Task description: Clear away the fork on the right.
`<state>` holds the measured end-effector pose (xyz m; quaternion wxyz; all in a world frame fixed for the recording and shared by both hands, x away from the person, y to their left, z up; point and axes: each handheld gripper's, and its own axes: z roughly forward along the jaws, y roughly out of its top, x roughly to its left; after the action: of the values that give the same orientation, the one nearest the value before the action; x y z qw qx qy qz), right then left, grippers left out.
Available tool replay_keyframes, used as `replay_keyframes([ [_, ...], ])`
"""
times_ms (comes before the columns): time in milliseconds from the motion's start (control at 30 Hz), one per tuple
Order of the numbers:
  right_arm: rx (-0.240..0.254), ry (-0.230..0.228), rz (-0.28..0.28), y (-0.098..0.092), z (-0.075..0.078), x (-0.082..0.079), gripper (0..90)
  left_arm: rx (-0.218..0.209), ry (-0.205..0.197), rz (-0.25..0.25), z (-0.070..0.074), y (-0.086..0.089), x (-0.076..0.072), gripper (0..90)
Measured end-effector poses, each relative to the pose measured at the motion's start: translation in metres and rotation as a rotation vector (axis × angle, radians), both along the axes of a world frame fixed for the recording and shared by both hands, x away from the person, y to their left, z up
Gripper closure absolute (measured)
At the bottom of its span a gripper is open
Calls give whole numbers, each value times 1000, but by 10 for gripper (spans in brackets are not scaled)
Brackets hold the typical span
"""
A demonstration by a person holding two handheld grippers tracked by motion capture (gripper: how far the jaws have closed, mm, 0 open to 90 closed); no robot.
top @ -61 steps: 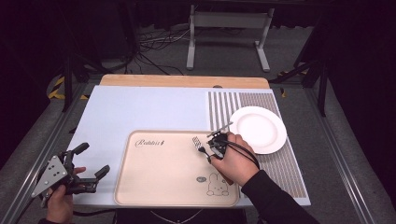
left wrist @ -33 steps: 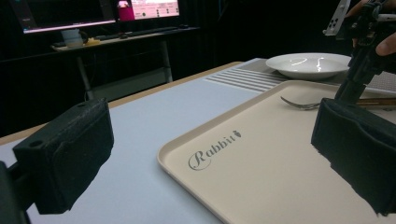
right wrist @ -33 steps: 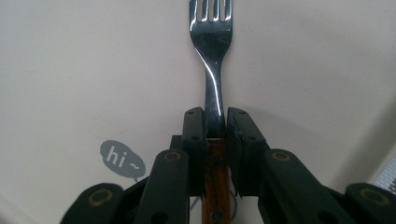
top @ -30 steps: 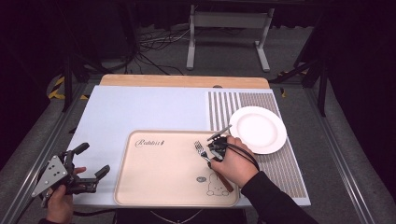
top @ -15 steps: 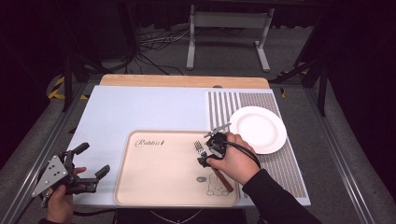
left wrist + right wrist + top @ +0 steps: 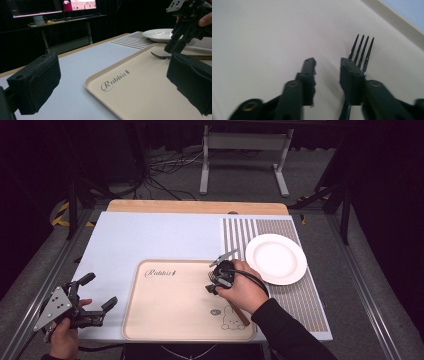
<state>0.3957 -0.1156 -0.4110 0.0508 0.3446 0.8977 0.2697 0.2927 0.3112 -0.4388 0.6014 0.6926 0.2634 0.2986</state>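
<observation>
The right gripper (image 6: pixel 214 282) has edged a touch down the tray (image 6: pixel 165 320) since two seconds back, and its jaws have just swung wide and come in again. In the right gripper view they stand a narrow gap apart with bare tray between them. The fork (image 6: pixel 361 51) is not in that gap. It lies flat under the right-hand jaw, tines poking out beyond the tip, so there's no pinch on it. From the high view the fork (image 6: pixel 212 276) sits at the tray's upper right, its brown handle running back under the person's hand. The white plate (image 6: pixel 276 259) rests just off the tray on the striped mat (image 6: pixel 300 305). The left gripper (image 6: pixel 97 292) hasn't budged, jaws spread wide and empty over the table's near left corner.
</observation>
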Motion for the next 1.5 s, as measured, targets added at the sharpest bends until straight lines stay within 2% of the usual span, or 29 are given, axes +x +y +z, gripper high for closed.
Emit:
replay_keyframes([
  [33, 0, 0, 0, 0, 0, 0, 710, -1, 0, 0, 0, 0, 0, 0],
  [67, -16, -4, 2, 1, 0, 1, 780, -1, -1, -3, 0, 0, 0, 0],
  [100, -33, -34, 23, 2, -2, 3, 873, 0, 0, -3, 0, 0, 0, 0],
  [167, -41, -38, 25, 3, -2, 4, 900, 0, -1, -1, 0, 0, 0, 0],
  [267, -45, -39, 48, 3, -6, 9, 900, 0, -1, -1, 0, 0, 0, 0],
  [600, -58, -37, 56, 5, -18, 15, 900, 0, -1, -1, 0, 0, 0, 0],
  [967, -73, -48, 52, 5, -21, 17, 900, 1, -2, -2, 0, 0, 0, 0],
  [1233, -89, -59, 34, 3, -20, 19, 900, -2, -2, -1, 0, 0, 0, 0],
  [1500, -99, -65, -11, -9, -19, 24, 900, 1, -2, -1, 0, 0, 0, 0],
])
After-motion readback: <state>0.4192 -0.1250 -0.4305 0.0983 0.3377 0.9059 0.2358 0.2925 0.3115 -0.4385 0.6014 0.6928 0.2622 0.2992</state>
